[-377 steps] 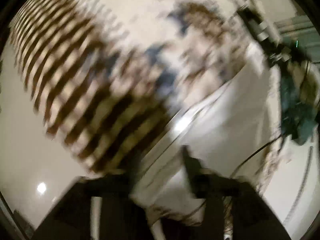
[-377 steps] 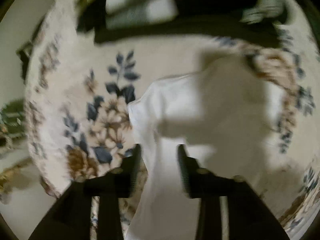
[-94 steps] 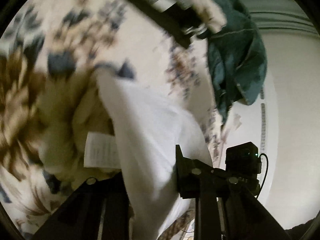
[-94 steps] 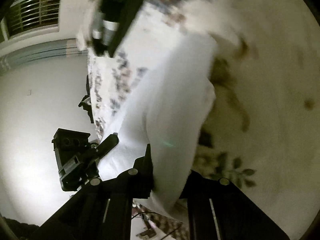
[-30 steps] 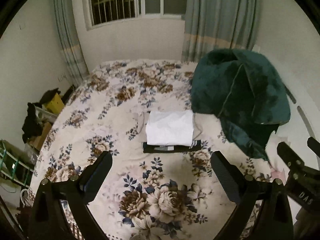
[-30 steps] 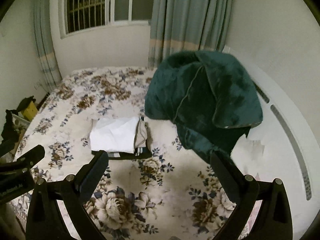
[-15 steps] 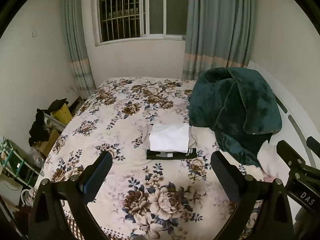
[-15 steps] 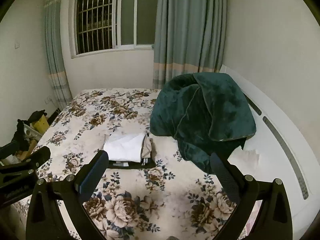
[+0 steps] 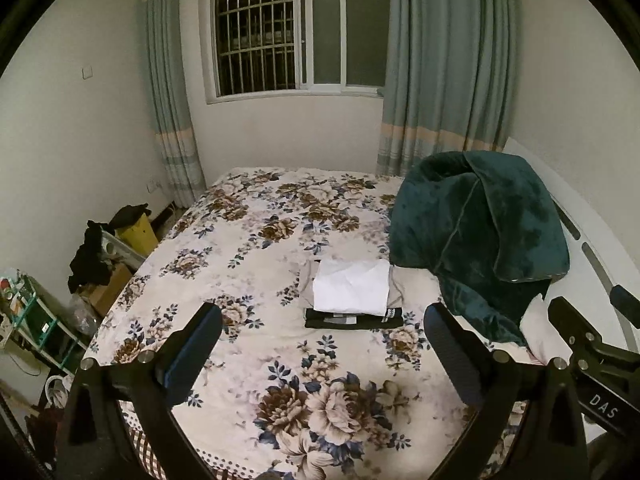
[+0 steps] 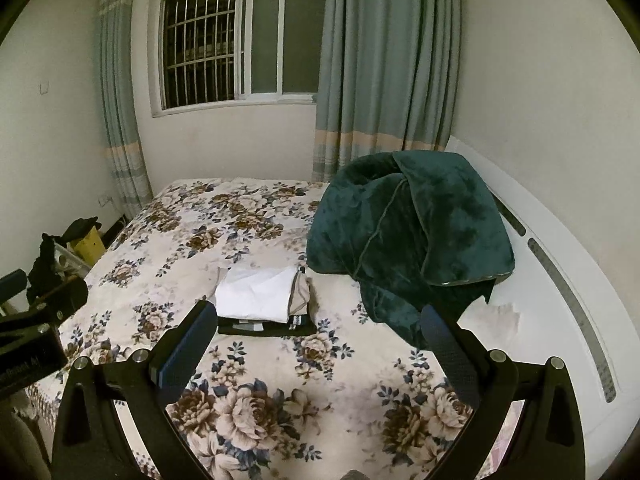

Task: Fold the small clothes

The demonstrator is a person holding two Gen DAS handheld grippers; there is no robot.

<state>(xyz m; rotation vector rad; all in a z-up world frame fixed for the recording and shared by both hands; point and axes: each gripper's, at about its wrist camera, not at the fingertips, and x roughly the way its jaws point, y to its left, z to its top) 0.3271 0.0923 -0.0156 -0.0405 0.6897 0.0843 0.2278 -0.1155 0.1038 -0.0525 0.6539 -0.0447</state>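
Note:
A stack of folded clothes sits mid-bed: a white garment (image 9: 351,291) on top, a beige one under it, a black one (image 9: 352,320) at the bottom. The stack also shows in the right wrist view (image 10: 256,294). My left gripper (image 9: 322,340) is open and empty, held well back from the stack above the bed's near edge. My right gripper (image 10: 318,340) is open and empty too, equally far back. Part of the right gripper (image 9: 592,344) shows at the right of the left wrist view; part of the left gripper (image 10: 36,320) shows at the left of the right wrist view.
The bed has a floral cover (image 9: 280,248). A dark green blanket (image 9: 476,236) is heaped right of the stack against the white headboard (image 10: 560,280). Boxes, dark clothes and a shelf (image 9: 44,320) stand on the floor left of the bed. A barred window (image 9: 280,40) and curtains are behind.
Both grippers have drawn back and risen from the bed; the folded stack looks smaller and farther. Earlier they held the white garment; now both are open and empty.

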